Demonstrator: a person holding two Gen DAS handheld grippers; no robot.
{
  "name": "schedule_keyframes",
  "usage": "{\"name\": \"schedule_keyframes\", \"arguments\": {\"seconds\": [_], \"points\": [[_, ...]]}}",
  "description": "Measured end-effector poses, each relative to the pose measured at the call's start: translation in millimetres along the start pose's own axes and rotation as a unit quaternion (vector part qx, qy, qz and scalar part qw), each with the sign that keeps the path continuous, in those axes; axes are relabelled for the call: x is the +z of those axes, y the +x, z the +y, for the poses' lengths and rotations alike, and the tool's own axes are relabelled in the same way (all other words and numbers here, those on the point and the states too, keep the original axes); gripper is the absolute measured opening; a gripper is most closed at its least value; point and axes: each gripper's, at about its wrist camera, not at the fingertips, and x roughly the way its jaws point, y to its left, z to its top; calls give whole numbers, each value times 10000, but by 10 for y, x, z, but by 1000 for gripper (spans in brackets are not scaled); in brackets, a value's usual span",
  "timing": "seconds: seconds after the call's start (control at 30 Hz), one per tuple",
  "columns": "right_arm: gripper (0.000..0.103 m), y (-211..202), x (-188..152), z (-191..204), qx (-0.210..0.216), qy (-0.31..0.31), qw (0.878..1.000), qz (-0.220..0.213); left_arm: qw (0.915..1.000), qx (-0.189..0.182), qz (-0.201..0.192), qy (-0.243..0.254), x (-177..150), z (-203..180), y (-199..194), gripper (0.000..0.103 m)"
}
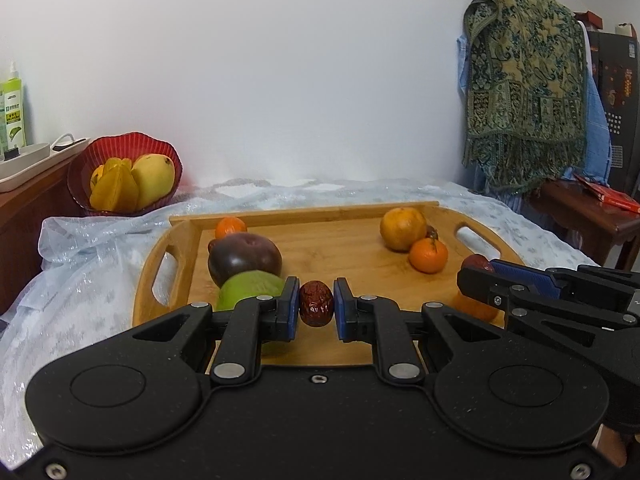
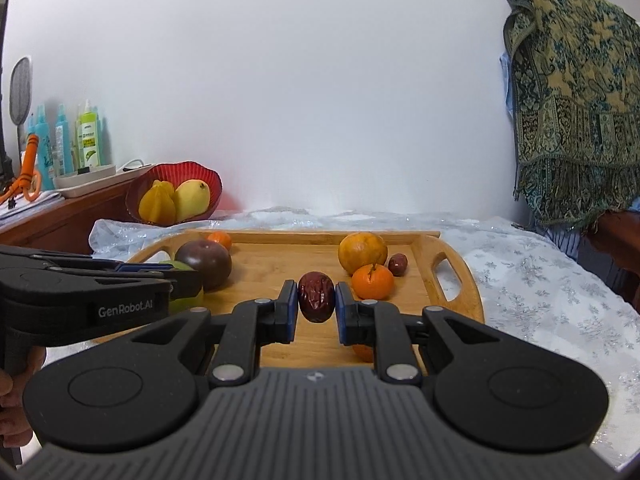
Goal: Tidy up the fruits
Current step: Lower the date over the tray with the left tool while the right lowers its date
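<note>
My left gripper (image 1: 316, 304) is shut on a red date (image 1: 316, 303) above the front of the wooden tray (image 1: 344, 210). My right gripper (image 2: 316, 298) is shut on another red date (image 2: 316, 297); its fingers also show at the right in the left wrist view (image 1: 476, 276). On the tray lie a dark purple fruit (image 1: 244, 258), a green fruit (image 1: 248, 290), a small orange (image 1: 230, 227) at the left, a large orange (image 1: 402, 228), a mandarin (image 1: 428, 255) and a third date (image 2: 398, 264) at the right.
A red bowl (image 1: 124, 148) with a mango (image 1: 154, 178) and starfruit (image 1: 116, 190) stands at the back left on the pale cloth (image 1: 80, 280). A wooden side table with bottles (image 2: 88, 140) is at the left; a patterned shawl (image 1: 524, 88) hangs at the right.
</note>
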Motion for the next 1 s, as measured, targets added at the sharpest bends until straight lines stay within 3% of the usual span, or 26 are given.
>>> {"name": "schedule_keyframes", "arguments": {"seconds": [1.0], "points": [[23, 603, 322, -11, 66, 100, 9999, 1, 9994, 300, -32, -159, 324, 215, 445, 17]]}}
